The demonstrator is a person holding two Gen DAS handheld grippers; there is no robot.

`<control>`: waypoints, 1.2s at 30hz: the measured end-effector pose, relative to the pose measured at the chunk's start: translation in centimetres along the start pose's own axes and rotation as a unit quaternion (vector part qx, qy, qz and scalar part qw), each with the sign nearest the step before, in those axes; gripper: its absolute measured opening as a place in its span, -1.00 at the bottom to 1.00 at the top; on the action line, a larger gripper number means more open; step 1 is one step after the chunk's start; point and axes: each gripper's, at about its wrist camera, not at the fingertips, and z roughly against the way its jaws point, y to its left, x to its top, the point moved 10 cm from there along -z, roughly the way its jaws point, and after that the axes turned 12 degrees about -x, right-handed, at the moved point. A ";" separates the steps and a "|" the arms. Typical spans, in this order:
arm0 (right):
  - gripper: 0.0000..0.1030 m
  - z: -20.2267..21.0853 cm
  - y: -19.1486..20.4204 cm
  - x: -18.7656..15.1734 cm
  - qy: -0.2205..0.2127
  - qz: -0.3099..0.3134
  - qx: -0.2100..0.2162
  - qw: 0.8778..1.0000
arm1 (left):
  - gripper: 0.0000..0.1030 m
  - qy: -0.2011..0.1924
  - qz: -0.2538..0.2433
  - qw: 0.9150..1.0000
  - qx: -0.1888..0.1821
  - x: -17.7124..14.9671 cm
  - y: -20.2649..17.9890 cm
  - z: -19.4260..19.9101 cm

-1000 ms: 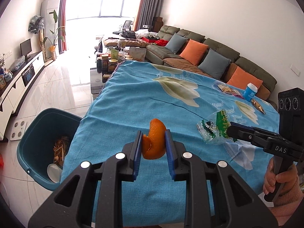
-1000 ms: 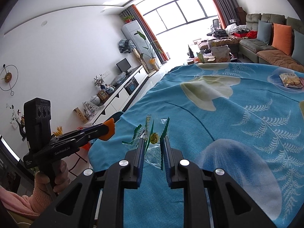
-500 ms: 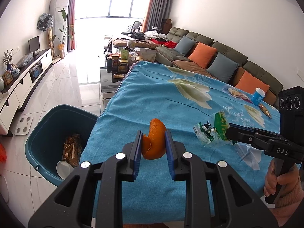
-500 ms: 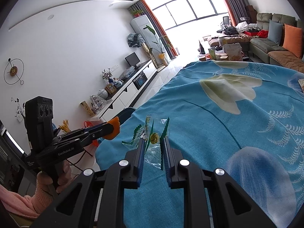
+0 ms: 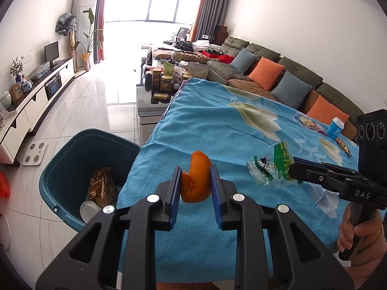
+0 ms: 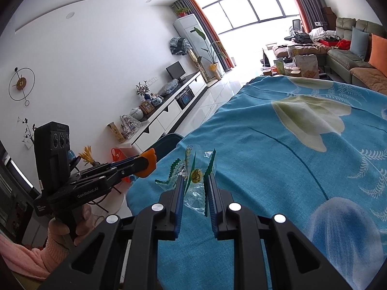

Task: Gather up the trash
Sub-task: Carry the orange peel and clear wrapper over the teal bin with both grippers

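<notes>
Both grippers held trash above the blue tablecloth.

Left wrist view: the left gripper (image 5: 195, 181) was clamped on a curled orange peel (image 5: 197, 181) over the near edge of the floral tablecloth (image 5: 217, 130), with the teal trash bin (image 5: 70, 169) on the floor just beside the table and wrappers inside it. Right wrist view: the right gripper (image 6: 195, 188) was closed on a clear green-printed plastic wrapper (image 6: 193, 178) above the cloth, the left gripper with its peel off to the left.
</notes>
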 end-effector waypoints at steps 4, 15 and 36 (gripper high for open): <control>-0.66 -0.3 0.5 0.1 0.002 0.005 0.003 1.000 | -0.54 -0.003 0.003 1.000 0.005 0.1 0.4 0.2; -0.66 -1.7 2.4 0.6 0.011 0.021 0.015 1.000 | -0.54 -0.012 0.014 1.000 0.022 0.3 2.2 1.1; -0.66 -5.7 7.3 2.0 0.039 0.051 0.053 0.997 | -0.54 -0.028 0.038 0.997 0.061 0.5 6.4 3.0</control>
